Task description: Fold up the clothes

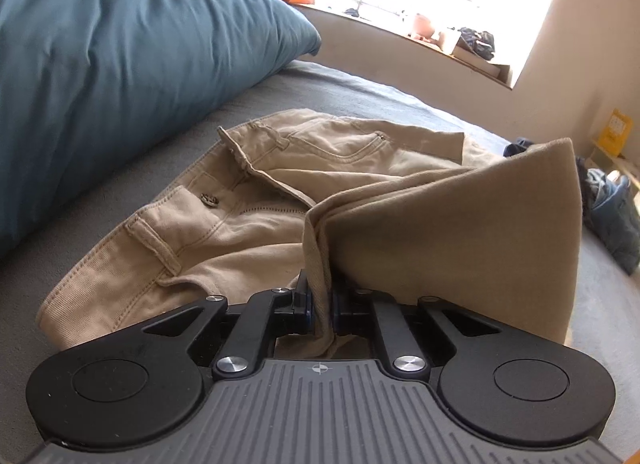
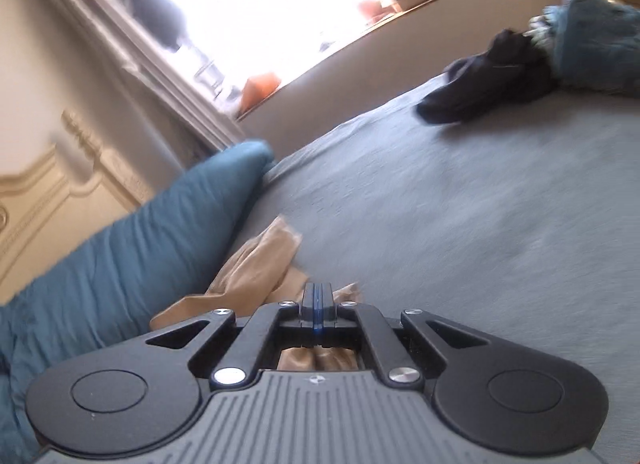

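Note:
Beige trousers [image 1: 224,224] lie on the grey bed sheet [image 1: 132,180], waistband and button toward me. My left gripper [image 1: 320,304] is shut on a folded edge of the trouser leg, which rises to the right as a raised flap [image 1: 460,232]. In the right wrist view the trousers [image 2: 256,264] show just beyond my right gripper [image 2: 317,296], whose fingers are pressed together; tan cloth shows beneath them, but whether it is pinched is not visible.
A large teal pillow [image 1: 120,64] lies left of the trousers and shows in the right wrist view [image 2: 140,248]. Dark and blue clothes [image 2: 500,76] are piled at the far side of the bed [image 2: 460,224]. A windowsill with pots [image 1: 424,28] lies beyond.

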`<state>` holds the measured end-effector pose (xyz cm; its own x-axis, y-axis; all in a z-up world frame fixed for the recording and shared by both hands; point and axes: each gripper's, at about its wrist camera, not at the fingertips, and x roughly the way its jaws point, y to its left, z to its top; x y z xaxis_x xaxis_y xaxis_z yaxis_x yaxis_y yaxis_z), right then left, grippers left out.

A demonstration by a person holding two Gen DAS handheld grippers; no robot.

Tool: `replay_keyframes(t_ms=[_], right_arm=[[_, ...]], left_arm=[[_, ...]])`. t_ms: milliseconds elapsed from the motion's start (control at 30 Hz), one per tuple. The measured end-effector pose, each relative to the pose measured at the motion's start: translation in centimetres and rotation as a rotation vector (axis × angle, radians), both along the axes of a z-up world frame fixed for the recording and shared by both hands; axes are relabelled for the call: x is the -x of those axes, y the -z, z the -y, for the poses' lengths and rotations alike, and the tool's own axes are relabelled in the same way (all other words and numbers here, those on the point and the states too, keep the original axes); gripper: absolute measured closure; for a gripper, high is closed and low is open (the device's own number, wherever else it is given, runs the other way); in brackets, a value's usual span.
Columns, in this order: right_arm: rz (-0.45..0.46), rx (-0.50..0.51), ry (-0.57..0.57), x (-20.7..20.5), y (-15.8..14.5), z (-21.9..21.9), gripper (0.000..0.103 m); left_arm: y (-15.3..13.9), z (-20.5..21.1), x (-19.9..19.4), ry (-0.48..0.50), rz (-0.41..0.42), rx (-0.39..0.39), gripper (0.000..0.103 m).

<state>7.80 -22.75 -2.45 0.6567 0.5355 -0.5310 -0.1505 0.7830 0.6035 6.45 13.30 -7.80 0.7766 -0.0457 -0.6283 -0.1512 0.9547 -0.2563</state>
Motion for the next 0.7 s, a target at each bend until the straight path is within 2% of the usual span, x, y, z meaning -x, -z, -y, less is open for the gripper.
replay_keyframes(t_ms=[100,167,200,233,333,400,467,500,600,700], right_arm=[[-0.074,-0.020,-0.013,-1.7,2.3,-0.6,0.098],[-0.123,-0.034,-0.022,-2.9,3.8,-1.0,0.083],[-0.147,-0.040,-0.027,-3.5,4.5,-1.2,0.069],[-0.172,-0.047,-0.031,-4.0,5.3,-1.4,0.065],[-0.245,-0.067,-0.044,-5.8,7.5,-2.1,0.065],[-0.294,-0.081,-0.053,-6.9,9.0,-2.5,0.065],[-0.302,-0.086,-0.068,-6.8,9.4,-2.9,0.077],[-0.299,-0.087,-0.076,-6.6,9.5,-3.1,0.090],[-0.290,-0.091,-0.101,-5.8,9.6,-3.7,0.095],[-0.292,-0.119,-0.122,-4.0,8.3,-4.0,0.096]], left_arm=[[-0.1,-0.1,-0.3,-0.016,-0.018,0.024,0.096],[-0.3,0.0,-0.3,-0.015,-0.026,0.020,0.095],[-0.5,0.0,-0.1,-0.013,-0.026,0.018,0.094],[-0.6,0.0,0.1,-0.009,-0.025,0.015,0.088],[-0.7,0.1,1.0,0.013,-0.015,0.008,0.072],[-0.6,0.1,1.4,0.021,-0.005,0.001,0.069],[-0.4,0.0,1.5,0.023,0.005,0.011,0.068],[-0.2,-0.1,1.5,0.020,0.009,0.022,0.067],[0.1,-0.3,1.2,0.008,0.028,0.062,0.067],[0.4,-0.7,0.7,-0.001,0.042,0.105,0.067]])
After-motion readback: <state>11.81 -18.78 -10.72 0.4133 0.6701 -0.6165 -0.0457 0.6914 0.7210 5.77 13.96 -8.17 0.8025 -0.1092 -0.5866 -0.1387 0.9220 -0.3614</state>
